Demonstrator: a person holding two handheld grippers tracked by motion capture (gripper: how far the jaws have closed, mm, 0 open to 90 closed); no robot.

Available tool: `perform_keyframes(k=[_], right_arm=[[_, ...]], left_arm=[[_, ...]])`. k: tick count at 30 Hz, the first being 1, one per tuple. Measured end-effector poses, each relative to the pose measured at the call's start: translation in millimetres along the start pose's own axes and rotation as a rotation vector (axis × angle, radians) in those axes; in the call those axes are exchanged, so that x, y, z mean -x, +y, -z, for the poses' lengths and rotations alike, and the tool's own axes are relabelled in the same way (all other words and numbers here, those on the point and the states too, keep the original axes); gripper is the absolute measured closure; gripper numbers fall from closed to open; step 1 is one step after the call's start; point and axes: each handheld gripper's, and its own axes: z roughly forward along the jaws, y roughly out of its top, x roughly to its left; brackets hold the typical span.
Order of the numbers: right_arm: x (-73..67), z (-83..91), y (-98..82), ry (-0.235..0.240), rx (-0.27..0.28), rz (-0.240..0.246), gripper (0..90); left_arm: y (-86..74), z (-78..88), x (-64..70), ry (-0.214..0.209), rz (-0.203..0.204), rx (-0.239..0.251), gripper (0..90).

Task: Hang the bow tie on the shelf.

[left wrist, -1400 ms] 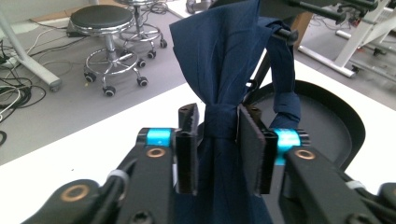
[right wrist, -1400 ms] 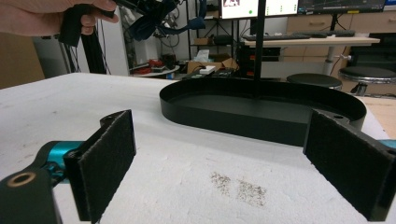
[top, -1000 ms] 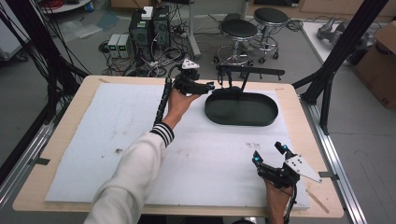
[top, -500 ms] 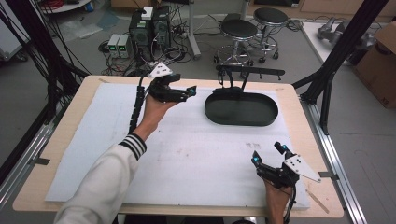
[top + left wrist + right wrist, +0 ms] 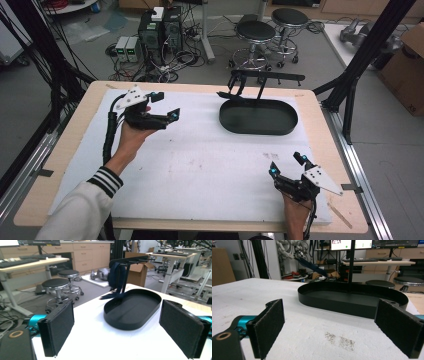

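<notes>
Both grippers' jaws wide, empty. Left gripper [image 5: 162,107] has swung left, now well clear of the black oval plastic tray [image 5: 258,116] with its hanger stand, far right. Right gripper [image 5: 287,165] unmoved, near right. Likely retreat after a release.

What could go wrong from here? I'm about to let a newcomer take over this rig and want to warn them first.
1. The left gripper, jaws open and raised, points at the black oval tray; reaching in could hit its rim or the rack above it, where a dark strap hangs.
2. Its cable trails beside the forearm and might snag.
3. The right gripper sits near the table corner.
</notes>
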Motion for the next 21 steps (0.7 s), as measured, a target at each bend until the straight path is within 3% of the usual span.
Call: perform_keyframes(k=[3,6,7,8,11,12,13,17,19,21], right_arm=[[-0.2,-0.1,0.0,0.0,-0.001,0.005,8.2],[-0.7,0.1,0.0,-0.002,-0.002,0.004,8.2],[-0.6,0.0,0.0,-0.002,-0.001,0.006,8.2],[-0.6,0.0,0.0,-0.002,-0.001,0.007,8.2],[-0.5,0.0,0.0,-0.002,-0.002,0.007,8.2],[-0.9,0.2,0.0,-0.003,-0.003,0.006,8.2],[-1.0,0.1,0.0,-0.004,-0.001,0.007,8.2],[-0.9,-0.4,0.2,-0.004,-0.003,0.01,8.2],[-0.8,-0.5,0.2,-0.004,-0.008,0.011,8.2],[-1.3,-0.7,0.2,-0.005,-0.009,0.011,8.2]], left_arm=[[-11.9,25.1,1.4,0.007,-0.009,0.024,13.1],[-19.3,37.3,3.7,0.008,-0.025,0.016,13.0],[-28.9,50.2,6.8,0.014,-0.048,0.026,13.1],[-28.9,50.2,6.8,0.014,-0.048,0.026,13.0],[-53.6,78.1,10.3,0.011,-0.053,0.055,13.0],[-53.6,78.1,10.3,0.011,-0.053,0.055,13.0],[-68.6,92.2,12.0,0.033,-0.043,0.075,13.0],[-94.6,111.9,15.2,0.072,-0.019,0.082,12.9],[-102.0,117.9,17.3,0.076,-0.013,0.104,12.4],[-108.9,120.2,17.9,0.073,-0.01,0.095,12.4]])
